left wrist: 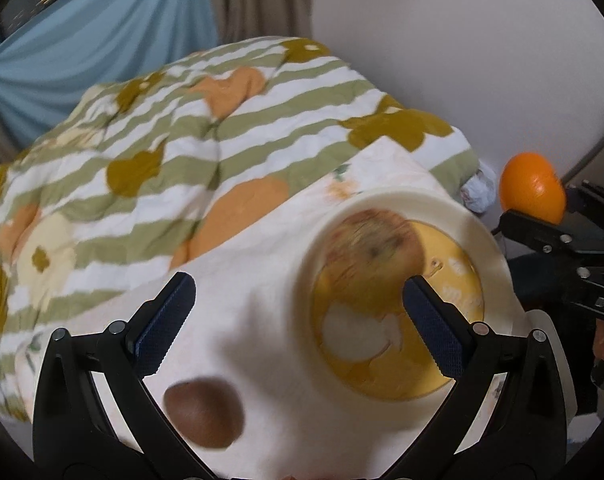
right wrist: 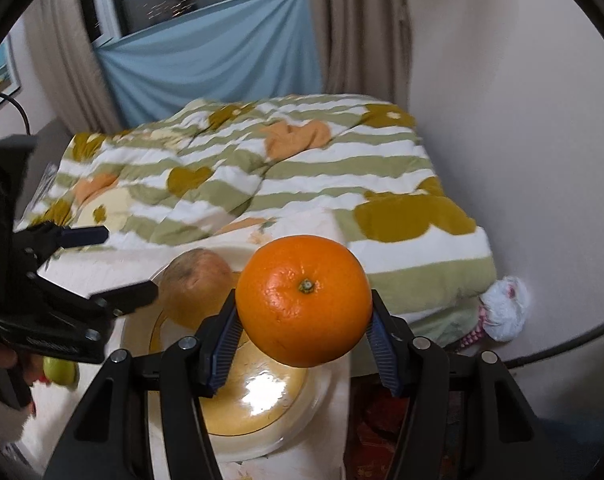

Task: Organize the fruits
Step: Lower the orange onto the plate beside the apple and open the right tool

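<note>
My right gripper (right wrist: 303, 312) is shut on a bright orange (right wrist: 303, 300), stem end facing the camera, and holds it above a plate's right side. The plate (right wrist: 258, 444) has a cream rim and a glossy yellow centre. A reddish-yellow apple (right wrist: 196, 280) lies on its far left part. My left gripper (left wrist: 300, 292) stands wide open with nothing between its pads, above the white cloth just left of the plate (left wrist: 397, 202). The blurred apple (left wrist: 371, 256) lies just beyond its right finger. A brown oval fruit (left wrist: 204, 412) lies on the cloth below this gripper.
A green fruit (right wrist: 60, 370) lies on the cloth under the left gripper's body. Behind the plate is a rumpled green-and-white striped quilt (left wrist: 174, 152). A white wall (right wrist: 521, 120) closes the right side. A crumpled white bundle (right wrist: 501, 308) sits at the quilt's right edge.
</note>
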`<state>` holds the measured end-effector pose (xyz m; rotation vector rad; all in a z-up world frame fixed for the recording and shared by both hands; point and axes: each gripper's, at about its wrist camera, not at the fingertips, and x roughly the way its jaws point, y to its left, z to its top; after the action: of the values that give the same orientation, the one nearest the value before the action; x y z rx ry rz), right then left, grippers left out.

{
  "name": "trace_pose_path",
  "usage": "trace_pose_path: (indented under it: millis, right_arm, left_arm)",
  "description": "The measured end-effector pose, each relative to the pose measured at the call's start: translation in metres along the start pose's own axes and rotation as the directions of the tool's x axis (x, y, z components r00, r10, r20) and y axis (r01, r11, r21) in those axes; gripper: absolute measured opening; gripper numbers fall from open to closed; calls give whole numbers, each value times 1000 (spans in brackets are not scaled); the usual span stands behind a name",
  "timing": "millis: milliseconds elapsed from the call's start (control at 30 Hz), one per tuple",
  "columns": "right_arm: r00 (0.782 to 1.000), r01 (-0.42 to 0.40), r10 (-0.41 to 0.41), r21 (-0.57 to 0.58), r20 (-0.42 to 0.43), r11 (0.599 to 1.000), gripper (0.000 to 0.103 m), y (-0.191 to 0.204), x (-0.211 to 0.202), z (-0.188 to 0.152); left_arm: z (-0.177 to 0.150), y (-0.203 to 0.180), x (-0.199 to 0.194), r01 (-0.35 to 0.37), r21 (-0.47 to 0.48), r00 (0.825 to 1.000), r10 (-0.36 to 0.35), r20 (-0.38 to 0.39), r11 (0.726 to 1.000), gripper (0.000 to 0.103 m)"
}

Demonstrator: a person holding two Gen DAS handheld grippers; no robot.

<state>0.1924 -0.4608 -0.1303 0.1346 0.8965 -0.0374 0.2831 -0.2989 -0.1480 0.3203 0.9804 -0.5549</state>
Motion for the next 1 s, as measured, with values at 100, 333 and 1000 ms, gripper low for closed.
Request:
trace_pose_path:
  millis: [100,333,1000]
  right_arm:
    - [999,-19,17,-59,-33,998,55,8,11,-3]
    - [992,-67,49,-160,-112,985,55,13,43,-15]
    - [998,53,-39,-464,39,885,103,40,46,-25]
  left_arm:
    - [-11,12,-12,-27,-50,1000,27,-11,998,103]
    - [-36,33,-28,-81,-154,996,76,-35,985,103]
    - [-69,42,-31,-101,-275,994,86,-64,956,103]
